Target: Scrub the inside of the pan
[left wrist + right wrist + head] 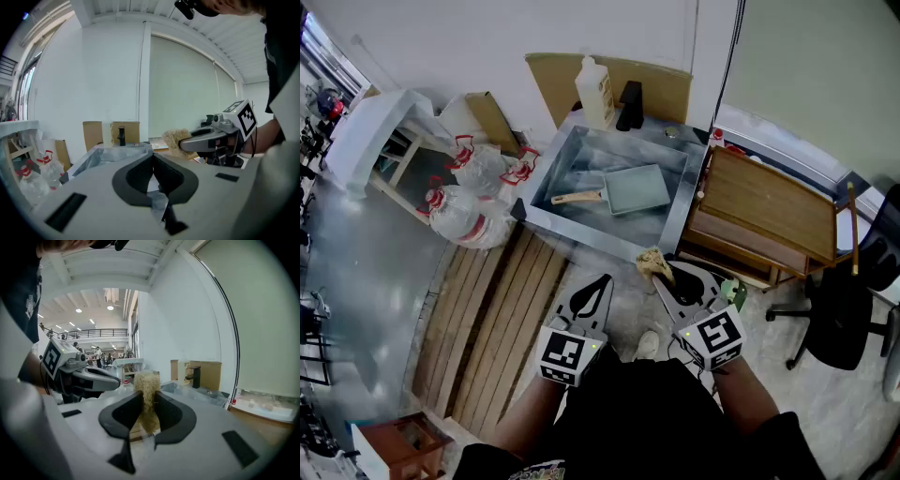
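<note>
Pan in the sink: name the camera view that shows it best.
The head view: it looks down into the sink, where the pan lies flat, wooden handle toward the picture's left. Both gripper views catch only the sink's outer wall and rim; the pan is hidden.

One pan (637,188), one scrubber (652,262), one sink (581,232)

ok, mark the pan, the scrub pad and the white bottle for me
pan (639,188): head view, middle of its flat inside.
scrub pad (146,381): right gripper view, tuft showing above the jaws.
white bottle (596,94): head view, middle of its body.
</note>
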The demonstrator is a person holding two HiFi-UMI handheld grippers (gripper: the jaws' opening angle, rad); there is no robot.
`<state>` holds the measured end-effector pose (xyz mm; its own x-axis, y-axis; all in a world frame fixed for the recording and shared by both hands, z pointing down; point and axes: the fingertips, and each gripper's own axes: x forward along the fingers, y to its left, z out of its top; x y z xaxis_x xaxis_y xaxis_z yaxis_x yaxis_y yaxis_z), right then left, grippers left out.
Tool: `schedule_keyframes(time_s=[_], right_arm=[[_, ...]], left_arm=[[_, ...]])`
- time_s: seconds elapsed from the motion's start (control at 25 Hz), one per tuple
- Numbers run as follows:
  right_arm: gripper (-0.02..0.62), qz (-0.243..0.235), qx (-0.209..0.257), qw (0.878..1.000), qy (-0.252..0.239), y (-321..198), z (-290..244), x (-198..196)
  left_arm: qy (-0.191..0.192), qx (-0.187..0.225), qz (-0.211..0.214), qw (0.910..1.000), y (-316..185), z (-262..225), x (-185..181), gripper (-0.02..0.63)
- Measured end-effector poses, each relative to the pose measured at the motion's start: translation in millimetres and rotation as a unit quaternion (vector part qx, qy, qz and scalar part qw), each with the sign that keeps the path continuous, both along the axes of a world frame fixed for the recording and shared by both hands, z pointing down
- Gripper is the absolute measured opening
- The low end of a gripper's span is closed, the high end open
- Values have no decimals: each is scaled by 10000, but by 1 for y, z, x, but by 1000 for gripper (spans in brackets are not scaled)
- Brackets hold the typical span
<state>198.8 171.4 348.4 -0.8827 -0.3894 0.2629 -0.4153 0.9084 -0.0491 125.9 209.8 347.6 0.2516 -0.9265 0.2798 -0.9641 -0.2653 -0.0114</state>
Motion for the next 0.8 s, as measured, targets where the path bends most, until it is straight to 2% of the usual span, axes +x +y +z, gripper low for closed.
schedule_keyframes(time_s=[0.8], right_arm=[[97, -36, 1, 9999, -94, -12, -4, -19]], left_arm=[[-35, 25, -52, 10000, -9, -4, -19, 9]])
